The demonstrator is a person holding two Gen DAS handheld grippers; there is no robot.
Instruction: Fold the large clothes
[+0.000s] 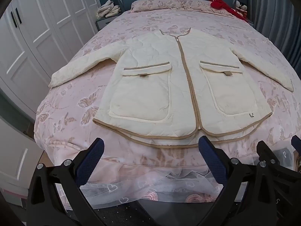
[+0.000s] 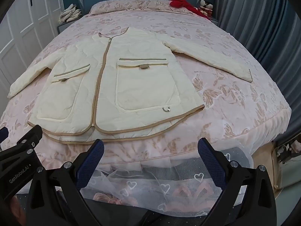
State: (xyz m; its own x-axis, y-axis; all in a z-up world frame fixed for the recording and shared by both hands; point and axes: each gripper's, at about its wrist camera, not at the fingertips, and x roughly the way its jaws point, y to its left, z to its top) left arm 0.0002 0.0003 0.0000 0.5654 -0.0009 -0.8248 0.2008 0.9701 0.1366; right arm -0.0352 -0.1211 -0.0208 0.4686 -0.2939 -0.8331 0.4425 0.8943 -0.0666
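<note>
A cream quilted jacket (image 1: 154, 86) lies flat and face up on the bed (image 1: 207, 28), ahead of and above both pairs of jaws, not touching them. It is zipped closed, with tan binding along the zip, neckline and curved hem. Both sleeves spread out sideways. Two large patch pockets with flaps sit on the front. The hem lies nearest the jaws, the collar farthest away.

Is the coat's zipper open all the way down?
No, the cream quilted coat lies flat with its zipper closed from neck almost to hem.
</note>
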